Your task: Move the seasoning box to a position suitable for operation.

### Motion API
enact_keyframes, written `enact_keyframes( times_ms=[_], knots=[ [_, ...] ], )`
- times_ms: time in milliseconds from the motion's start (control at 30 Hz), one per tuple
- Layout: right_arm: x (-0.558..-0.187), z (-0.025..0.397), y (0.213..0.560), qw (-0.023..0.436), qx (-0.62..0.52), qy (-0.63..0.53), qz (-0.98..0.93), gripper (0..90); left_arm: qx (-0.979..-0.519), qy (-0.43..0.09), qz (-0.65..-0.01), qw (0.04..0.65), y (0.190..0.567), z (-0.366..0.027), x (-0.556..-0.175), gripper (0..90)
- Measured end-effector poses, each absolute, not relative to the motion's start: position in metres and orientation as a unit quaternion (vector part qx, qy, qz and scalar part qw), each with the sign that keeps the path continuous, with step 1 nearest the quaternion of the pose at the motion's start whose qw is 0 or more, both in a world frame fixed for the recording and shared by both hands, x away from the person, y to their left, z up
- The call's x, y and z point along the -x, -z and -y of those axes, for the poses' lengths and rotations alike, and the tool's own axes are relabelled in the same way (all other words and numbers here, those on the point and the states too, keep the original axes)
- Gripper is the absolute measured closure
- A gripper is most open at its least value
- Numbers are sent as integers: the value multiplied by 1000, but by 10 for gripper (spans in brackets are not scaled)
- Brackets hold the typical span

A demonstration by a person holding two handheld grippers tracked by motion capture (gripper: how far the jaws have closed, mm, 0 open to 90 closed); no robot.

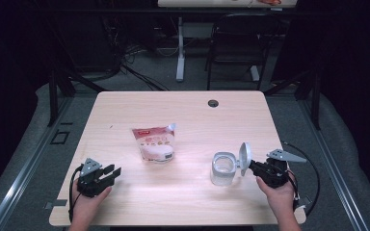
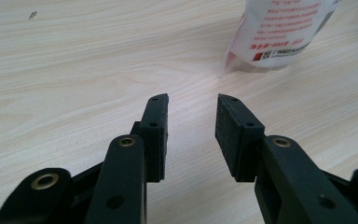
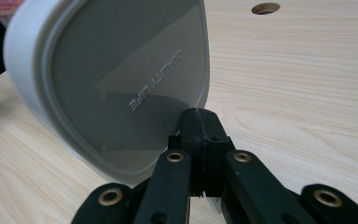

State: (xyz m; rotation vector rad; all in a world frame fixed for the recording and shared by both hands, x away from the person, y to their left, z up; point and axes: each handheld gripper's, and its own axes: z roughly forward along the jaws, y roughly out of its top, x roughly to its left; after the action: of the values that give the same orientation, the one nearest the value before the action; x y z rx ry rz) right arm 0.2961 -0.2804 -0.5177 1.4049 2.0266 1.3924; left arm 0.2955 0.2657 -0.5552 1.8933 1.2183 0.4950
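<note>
A white container (image 1: 222, 168) stands open on the table's front right. Its pale grey lid (image 1: 244, 158) stands on edge at the container's right rim. My right gripper (image 1: 253, 167) is shut on the lid's lower edge. In the right gripper view the lid (image 3: 121, 84) shows embossed lettering, with the right gripper (image 3: 199, 121) pinching its rim. A white and red pouch (image 1: 155, 143) lies mid-table. My left gripper (image 1: 113, 173) rests at the front left, open and holding nothing. In the left gripper view the pouch (image 2: 279, 32) lies ahead and to the right of the left gripper (image 2: 191, 121).
The wooden table (image 1: 183, 110) has a cable hole (image 1: 213, 103) near its far edge, and the same hole (image 3: 265, 8) appears in the right gripper view. A black chair (image 1: 236, 43) and another desk's leg stand behind the table. Bare wood lies between the pouch and the left gripper.
</note>
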Motion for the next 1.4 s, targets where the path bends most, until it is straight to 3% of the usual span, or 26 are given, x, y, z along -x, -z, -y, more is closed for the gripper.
enact_keyframes(
  times_ms=[467, 1033, 1400],
  knots=[
    [-296, 282, 520, 157, -491, -482, -708, 851, -751, -196, -483, 406, 555, -267, -295, 644],
    [-289, 295, 530, 200, -496, -446, -717, 642, -760, -195, -468, 407, 555, -262, -301, 612],
    [-275, 297, 530, 195, -484, -432, -735, 690, -757, -189, -471, 412, 555, -259, -305, 572]
  ],
)
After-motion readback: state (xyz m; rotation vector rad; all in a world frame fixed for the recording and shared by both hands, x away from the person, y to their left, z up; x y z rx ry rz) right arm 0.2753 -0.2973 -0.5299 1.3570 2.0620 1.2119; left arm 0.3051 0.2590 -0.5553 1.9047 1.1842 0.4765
